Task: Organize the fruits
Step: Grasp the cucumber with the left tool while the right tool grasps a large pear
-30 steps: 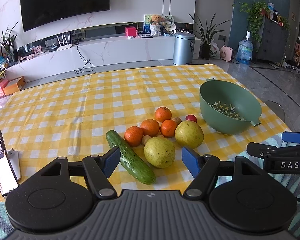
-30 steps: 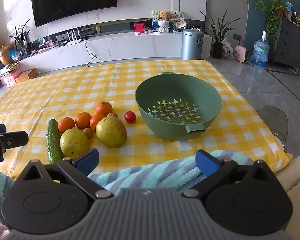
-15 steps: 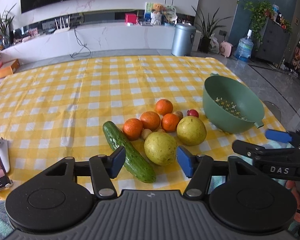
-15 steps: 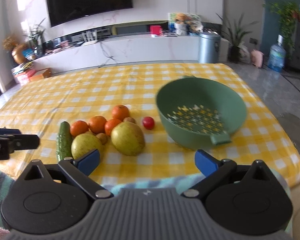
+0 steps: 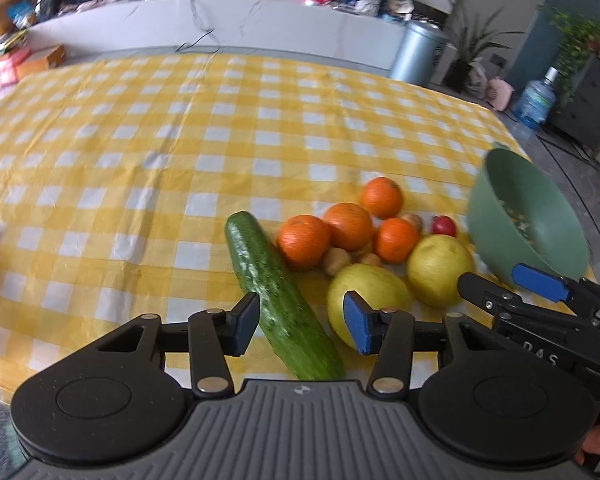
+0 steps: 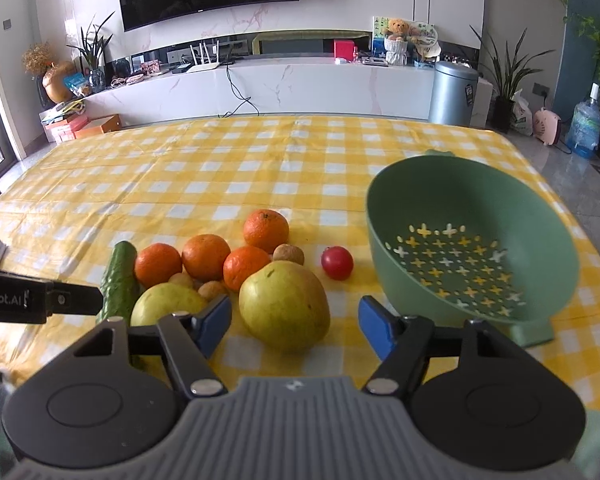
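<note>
Right wrist view: your right gripper (image 6: 294,326) is open, has just been closing, pear (image 6: 284,305) between pads, untouched, on desk (image 6: 220,168). Left gripper (image 5: 298,326) same over cucumber (image 5: 278,294). Centre before squeezing; colander (image 6: 472,240) is near.

Under my claws lies a tablecloth (image 6: 260,168) checked in yellow and white squares. On it I see a long cucumber (image 5: 276,292) of dark, speckled green, four round oranges (image 6: 266,230) of bright orange with dimpled skin, two big pears (image 6: 284,310) of pale yellow-green, a small glossy red tomato (image 6: 337,262), and a few little tan-brown fruits (image 6: 288,255). The plastic colander bowl (image 6: 472,216) is matte sage green, its floor pierced with a pattern of cross-shaped holes showing yellow and white. My left gripper (image 5: 302,326) and right gripper (image 6: 296,326) are black with blue pads and ribbed grey bodies.
</note>
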